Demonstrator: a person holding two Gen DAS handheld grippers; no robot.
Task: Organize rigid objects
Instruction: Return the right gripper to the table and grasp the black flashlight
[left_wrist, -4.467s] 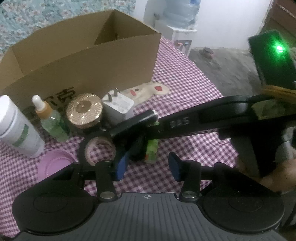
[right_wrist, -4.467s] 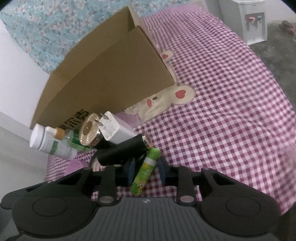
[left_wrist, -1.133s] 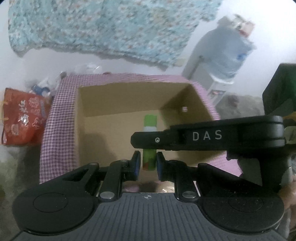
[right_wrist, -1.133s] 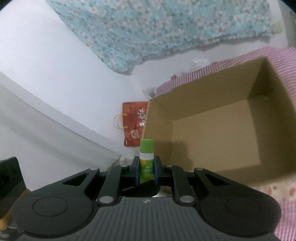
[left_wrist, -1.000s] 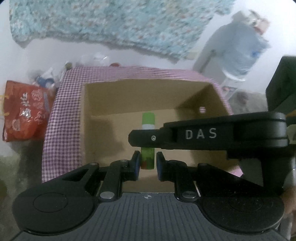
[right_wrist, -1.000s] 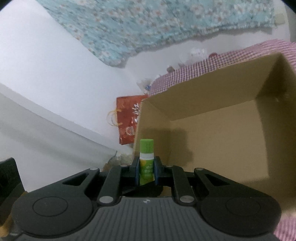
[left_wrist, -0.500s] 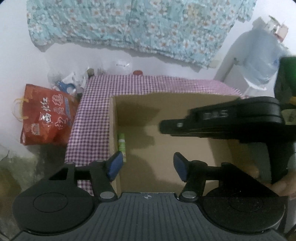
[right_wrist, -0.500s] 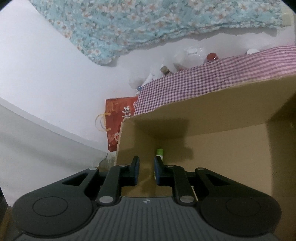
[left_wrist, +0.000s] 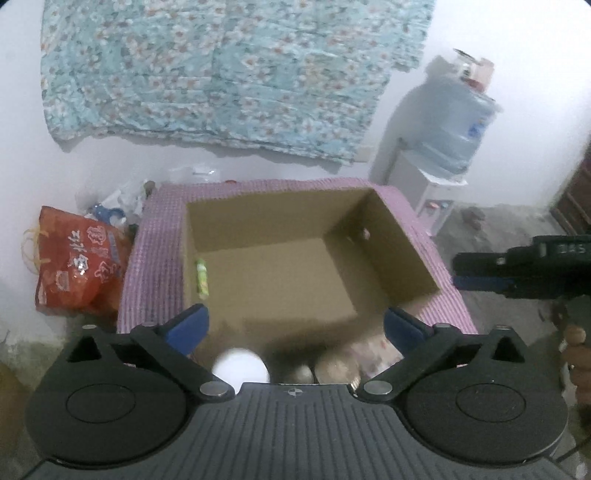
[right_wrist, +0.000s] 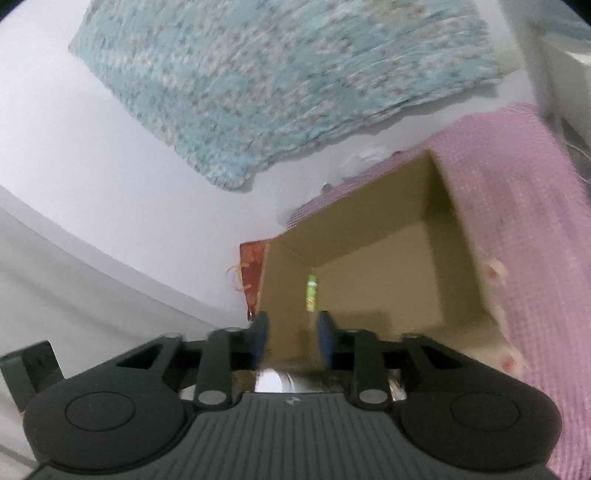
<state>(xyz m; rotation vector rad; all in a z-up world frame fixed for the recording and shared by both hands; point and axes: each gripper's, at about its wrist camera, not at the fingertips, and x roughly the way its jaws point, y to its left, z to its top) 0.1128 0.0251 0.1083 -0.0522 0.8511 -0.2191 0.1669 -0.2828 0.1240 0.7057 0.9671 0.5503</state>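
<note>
The green tube (left_wrist: 201, 277) lies in the box (left_wrist: 400, 236) by its left wall, both my grippers, left (left_wrist: 295, 328) wide and right (right_wrist: 292, 338) partly apart, have just been opening and hold nothing, so I should go slowly for the next thing.

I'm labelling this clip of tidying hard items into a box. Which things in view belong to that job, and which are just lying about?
Part of the job:
- cardboard box
- green tube, lying inside by the box's left wall
- white cap and round lid, outside the near wall
- left tool, right tool, both open, empty

Lying about:
- red bag
- water dispenser
- floral cloth
</note>
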